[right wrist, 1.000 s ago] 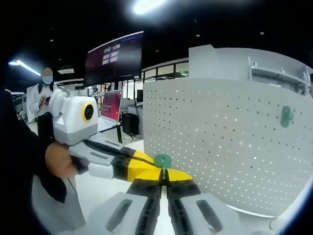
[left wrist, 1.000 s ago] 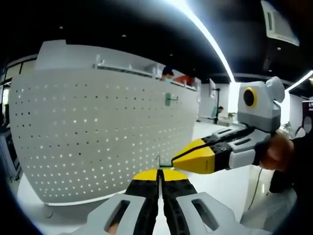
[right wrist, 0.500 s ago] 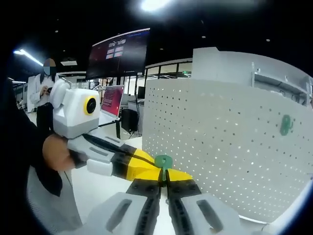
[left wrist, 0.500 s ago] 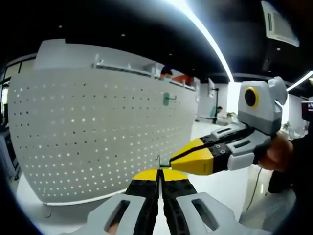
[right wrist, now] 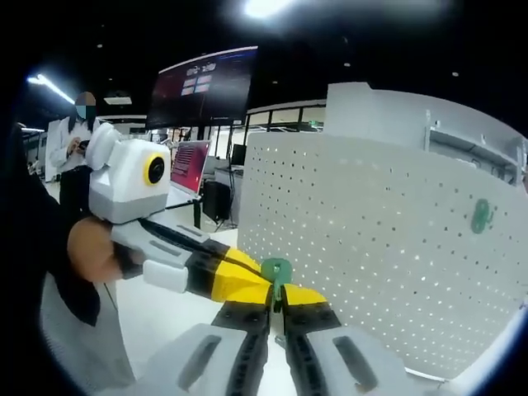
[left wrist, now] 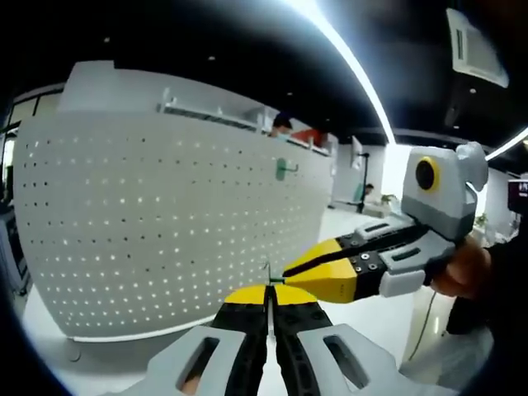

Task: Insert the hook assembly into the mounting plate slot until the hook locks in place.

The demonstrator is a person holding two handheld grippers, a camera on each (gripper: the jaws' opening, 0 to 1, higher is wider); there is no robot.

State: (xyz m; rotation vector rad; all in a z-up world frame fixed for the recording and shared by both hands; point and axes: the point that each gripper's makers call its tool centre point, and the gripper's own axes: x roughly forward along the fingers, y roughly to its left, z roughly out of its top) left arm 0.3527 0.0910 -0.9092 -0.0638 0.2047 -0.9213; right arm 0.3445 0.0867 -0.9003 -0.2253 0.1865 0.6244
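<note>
Between the two pairs of yellow tips, pinched from both sides: small green plastic hook with round flat head [right wrist: 275, 269], thin metal pin upright. Right claw [right wrist: 277, 299] and left claw [left wrist: 269, 294] both clamped on it, tips touching. Beyond, upright white perforated metal mounting plate [right wrist: 388, 247], another green hook [right wrist: 481, 216] already hung on it.
</note>
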